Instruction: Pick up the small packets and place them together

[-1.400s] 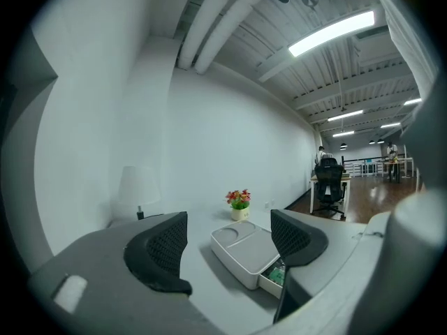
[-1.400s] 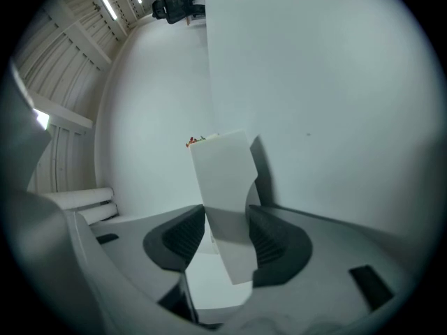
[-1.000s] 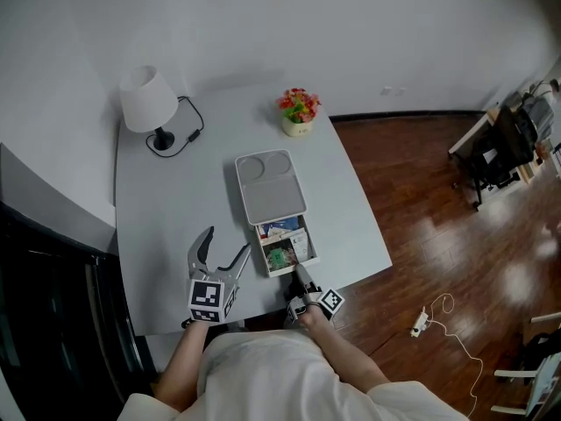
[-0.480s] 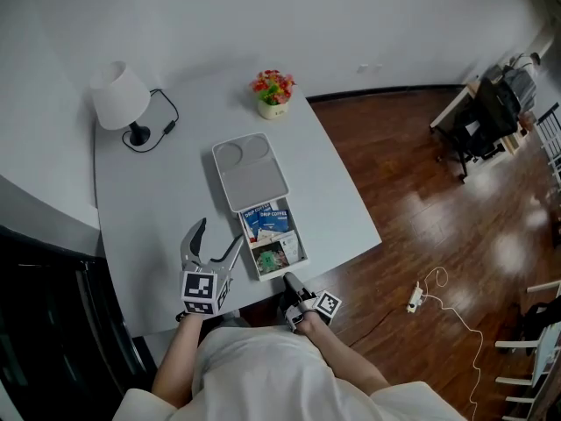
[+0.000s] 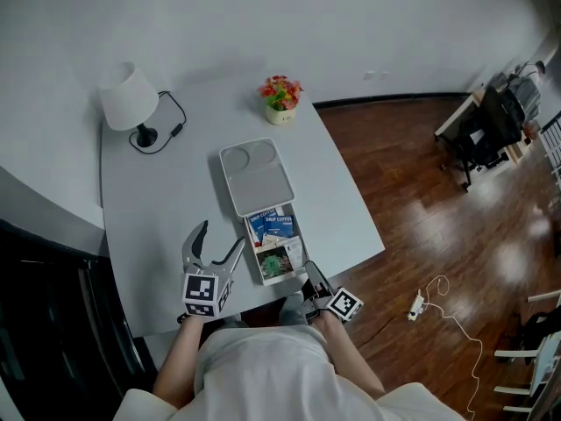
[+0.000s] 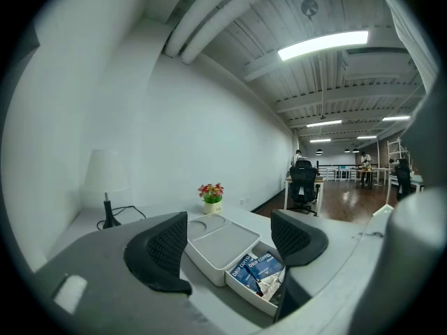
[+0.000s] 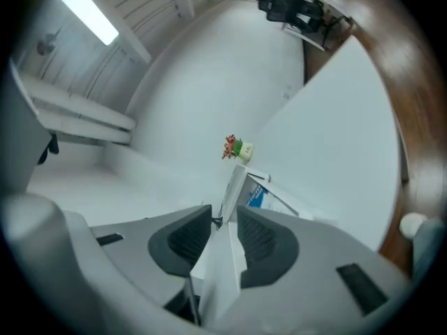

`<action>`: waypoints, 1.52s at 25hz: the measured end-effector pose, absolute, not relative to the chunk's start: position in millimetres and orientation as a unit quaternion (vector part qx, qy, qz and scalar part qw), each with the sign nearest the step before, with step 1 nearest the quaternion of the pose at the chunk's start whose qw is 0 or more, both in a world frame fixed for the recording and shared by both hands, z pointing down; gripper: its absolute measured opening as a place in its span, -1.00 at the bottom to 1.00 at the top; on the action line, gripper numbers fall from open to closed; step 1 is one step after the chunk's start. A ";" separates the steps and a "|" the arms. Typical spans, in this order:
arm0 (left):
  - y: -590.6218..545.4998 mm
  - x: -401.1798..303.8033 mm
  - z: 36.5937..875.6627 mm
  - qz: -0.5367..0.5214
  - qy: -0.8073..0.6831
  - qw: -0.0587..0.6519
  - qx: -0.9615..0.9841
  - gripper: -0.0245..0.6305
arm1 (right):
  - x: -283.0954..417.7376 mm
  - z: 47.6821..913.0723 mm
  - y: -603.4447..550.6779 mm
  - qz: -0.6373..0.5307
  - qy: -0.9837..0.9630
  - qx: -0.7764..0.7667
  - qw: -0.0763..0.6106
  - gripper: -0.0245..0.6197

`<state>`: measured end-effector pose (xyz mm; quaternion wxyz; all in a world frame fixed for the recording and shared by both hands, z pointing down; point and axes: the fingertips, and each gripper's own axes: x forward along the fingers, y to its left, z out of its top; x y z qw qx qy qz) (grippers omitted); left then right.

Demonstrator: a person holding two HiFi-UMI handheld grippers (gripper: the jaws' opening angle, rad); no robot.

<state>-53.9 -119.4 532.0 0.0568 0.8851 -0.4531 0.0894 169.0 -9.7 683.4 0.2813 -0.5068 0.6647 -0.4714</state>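
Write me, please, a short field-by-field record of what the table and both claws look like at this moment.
table: grey, carries a lamp, a flower pot and a white box
drawer: pulled out of the white box toward the person
contents: blue packets at the far end, mixed packets nearer
left claw: open, empty, over the table left of the drawer
right claw: at the table's near edge, jaws just opened slightly, thin white packet edge-on between the pads
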 end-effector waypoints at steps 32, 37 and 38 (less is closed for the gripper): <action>-108.1 -48.4 496.3 0.011 -0.476 0.028 0.879 0.21 | 108.9 489.8 -101.7 0.023 0.908 -0.413 -0.063 0.47; -109.4 -44.4 508.2 0.028 -0.469 0.039 0.882 0.21 | 97.9 529.1 -97.3 -0.018 0.934 -0.332 -0.128 0.18; -109.8 -44.0 511.1 0.031 -0.466 0.041 0.883 0.21 | 93.8 540.5 -95.9 -0.028 0.938 -0.311 -0.150 0.17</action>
